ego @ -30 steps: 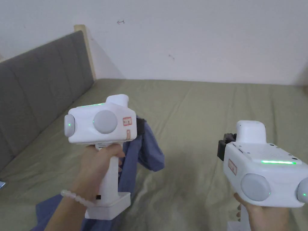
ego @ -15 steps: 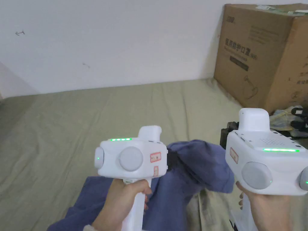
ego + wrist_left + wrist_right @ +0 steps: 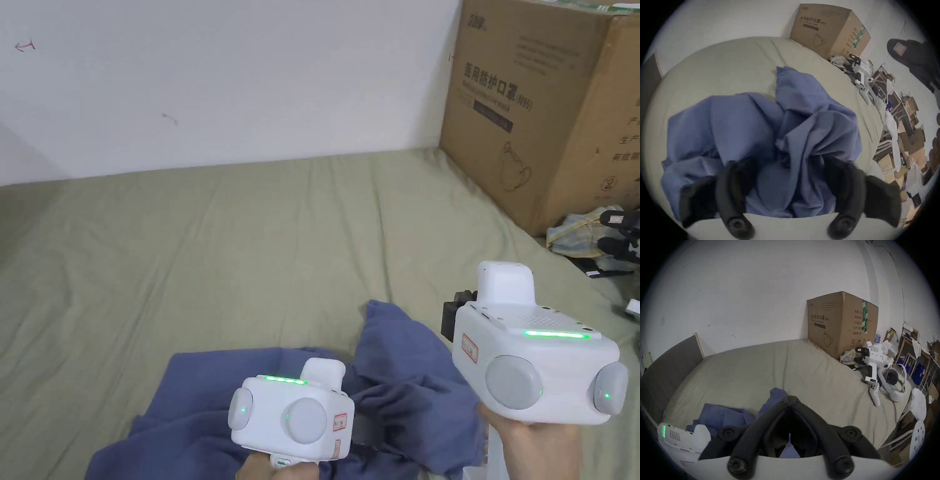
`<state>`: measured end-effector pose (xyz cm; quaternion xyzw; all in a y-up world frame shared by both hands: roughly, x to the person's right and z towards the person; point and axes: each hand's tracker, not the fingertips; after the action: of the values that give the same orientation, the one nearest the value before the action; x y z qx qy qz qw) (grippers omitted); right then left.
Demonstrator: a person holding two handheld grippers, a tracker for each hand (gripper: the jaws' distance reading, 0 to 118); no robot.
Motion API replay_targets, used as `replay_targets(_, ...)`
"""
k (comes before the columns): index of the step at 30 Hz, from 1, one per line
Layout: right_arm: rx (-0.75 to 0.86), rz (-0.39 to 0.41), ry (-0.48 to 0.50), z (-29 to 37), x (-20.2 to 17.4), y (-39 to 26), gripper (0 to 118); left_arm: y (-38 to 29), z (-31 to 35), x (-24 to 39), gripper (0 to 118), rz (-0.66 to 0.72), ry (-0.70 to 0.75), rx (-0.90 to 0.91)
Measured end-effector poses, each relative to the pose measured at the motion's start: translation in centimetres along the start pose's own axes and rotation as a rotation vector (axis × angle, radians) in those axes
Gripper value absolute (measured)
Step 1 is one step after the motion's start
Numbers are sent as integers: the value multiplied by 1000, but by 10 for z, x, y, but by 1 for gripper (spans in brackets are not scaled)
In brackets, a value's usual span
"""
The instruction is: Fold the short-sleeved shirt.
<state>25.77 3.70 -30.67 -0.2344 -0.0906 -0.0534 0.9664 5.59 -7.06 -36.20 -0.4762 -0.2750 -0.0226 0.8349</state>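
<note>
Blue shirt (image 3: 400, 375) lies crumpled on bed (image 3: 250, 237), lower centre of head view, directly under and ahead of left hand-held gripper (image 3: 786, 164), jaws spread w/ cloth bunched between (real pinch unclear), nearer than right hand-held gripper (image 3: 790, 400), tips together, empty.

I'm looking at a bedroom doubling as storage: bed (image 3: 250, 237) with grey headboard (image 3: 670, 360) sitting against a white wall (image 3: 250, 81), cardboard box (image 3: 550, 106) standing on it, cluttered shelves (image 3: 919, 363) crowding beside.
</note>
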Motion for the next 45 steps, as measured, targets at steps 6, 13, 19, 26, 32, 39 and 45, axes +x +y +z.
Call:
replay_targets(6, -20, 35, 33, -2, -15, -2, 1, 11, 59, -39, 102, 62, 41, 121)
replay_targets(13, -37, 51, 65, -4, -31, -9, 1, -39, 112, -117, 0, 199, 194, 151)
replay_targets(19, -77, 82, 99, -9, -50, -21, 1, -92, 117, -162, 0, 360, 213, 117)
replay_targets(26, -92, 83, 112, -13, -58, -20, 1, -83, 130, -172, 0, 337, 251, 142)
replay_targets(32, -104, 86, 102, -17, -51, -22, 1, -89, 129, -180, 99, 351, 342, 91)
replay_targets(39, -138, 69, 48, -30, -29, -28, 1, -138, 102, -212, 95, 442, 339, -45)
replay_targets(45, -178, 47, 18, -45, -11, -30, 1, -117, 114, -168, 3, 360, 453, -22)
